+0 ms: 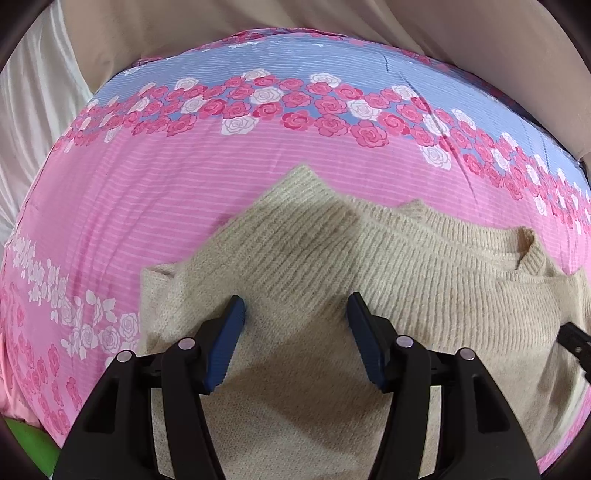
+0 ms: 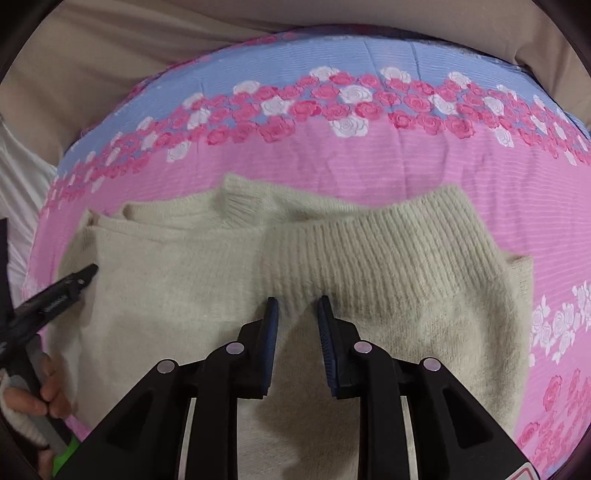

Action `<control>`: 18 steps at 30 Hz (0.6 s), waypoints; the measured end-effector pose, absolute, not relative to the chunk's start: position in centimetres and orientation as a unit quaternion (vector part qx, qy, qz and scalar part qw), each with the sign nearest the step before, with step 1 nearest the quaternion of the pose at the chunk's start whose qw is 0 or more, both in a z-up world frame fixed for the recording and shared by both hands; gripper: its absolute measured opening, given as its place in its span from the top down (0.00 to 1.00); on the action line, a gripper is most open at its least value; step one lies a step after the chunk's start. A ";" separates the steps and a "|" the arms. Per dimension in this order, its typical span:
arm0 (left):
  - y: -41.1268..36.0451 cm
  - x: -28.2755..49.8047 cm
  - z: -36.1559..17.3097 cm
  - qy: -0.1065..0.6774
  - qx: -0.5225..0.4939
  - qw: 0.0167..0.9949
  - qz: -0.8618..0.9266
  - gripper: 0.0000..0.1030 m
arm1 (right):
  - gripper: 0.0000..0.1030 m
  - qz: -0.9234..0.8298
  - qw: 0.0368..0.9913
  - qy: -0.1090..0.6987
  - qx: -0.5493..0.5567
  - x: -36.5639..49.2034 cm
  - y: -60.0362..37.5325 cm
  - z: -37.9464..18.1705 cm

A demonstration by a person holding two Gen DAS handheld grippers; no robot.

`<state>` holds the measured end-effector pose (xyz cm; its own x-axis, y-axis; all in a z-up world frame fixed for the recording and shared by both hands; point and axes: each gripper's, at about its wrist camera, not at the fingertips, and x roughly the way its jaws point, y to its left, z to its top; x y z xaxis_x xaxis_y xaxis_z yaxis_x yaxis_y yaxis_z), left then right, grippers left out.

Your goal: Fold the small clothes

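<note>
A beige knit sweater lies flat on a pink and blue rose-print bedcover, partly folded, with a ribbed flap turned over its top on each side. My left gripper is open just above the sweater's left part, nothing between its blue pads. In the right wrist view the sweater fills the middle, its neckline at the far edge. My right gripper is open with a narrow gap, hovering over the ribbed flap, holding nothing. The left gripper's fingertips show at the left edge.
The bedcover spreads beyond the sweater on all sides. Beige fabric runs along the far edge and white cloth lies at the far left. A hand holds the left gripper's handle.
</note>
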<state>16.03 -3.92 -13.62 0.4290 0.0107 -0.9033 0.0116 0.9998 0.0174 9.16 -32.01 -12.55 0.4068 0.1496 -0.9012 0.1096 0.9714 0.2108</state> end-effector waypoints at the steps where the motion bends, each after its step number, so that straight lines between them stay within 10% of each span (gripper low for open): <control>1: -3.9 16.0 -13.6 0.534 0.011 0.846 0.000 0.46 | 0.78 0.019 0.832 0.541 0.120 8.9 -31.7 -12.1; 18: -1.4 14.8 -11.6 0.509 -0.068 0.858 -0.025 0.45 | 0.75 0.025 0.828 0.550 0.108 13.5 -29.0 -13.1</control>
